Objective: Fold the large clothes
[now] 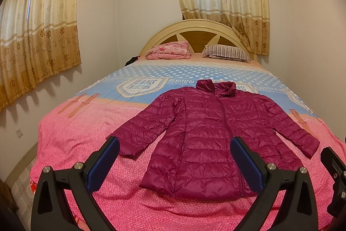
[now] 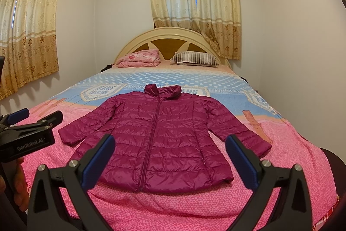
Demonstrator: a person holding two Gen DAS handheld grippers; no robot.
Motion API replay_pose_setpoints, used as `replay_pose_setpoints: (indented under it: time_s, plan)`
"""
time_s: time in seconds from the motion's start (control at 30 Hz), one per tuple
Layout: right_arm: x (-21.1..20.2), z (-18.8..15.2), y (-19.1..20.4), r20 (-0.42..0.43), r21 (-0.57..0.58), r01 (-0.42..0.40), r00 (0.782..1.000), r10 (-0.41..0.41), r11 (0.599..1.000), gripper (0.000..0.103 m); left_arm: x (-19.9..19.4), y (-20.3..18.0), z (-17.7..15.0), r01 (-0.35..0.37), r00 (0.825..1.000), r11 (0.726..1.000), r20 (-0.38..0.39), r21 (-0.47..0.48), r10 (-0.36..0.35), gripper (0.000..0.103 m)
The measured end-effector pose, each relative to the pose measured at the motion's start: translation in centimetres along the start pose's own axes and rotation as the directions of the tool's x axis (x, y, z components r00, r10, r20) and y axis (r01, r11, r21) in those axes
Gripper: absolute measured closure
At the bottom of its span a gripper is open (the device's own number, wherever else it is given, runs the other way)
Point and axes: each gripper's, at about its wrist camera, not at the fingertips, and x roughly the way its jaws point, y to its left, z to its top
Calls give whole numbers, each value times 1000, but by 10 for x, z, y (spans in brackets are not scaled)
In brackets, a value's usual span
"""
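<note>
While both the left gripper (image 1: 175, 157) and the right gripper (image 2: 170, 155) hung wide open and empty above the near edge of the bed (image 2: 194, 209), the magenta down jacket (image 2: 160, 135) lay flat ahead, collar far, hem nearest, about equally near to both.

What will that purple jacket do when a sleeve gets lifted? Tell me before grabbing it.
The jacket lies limp and flat on the bed, so it will probably sag and drape, not hold shape. Its puffy quilted rows suggest it is light for its size. The shell looks shiny, so it may slip in a tool; both the left tool and right tool are open.
</note>
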Motion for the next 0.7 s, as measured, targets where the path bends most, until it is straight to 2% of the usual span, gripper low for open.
replay_pose_setpoints:
  time_s: [0.7]
  plan:
    - [1, -4, 3, -2, 3, -5, 1000, 5, 1000, 0, 2, 0, -2, -2, 1000, 1000, -1, -1, 2, 1]
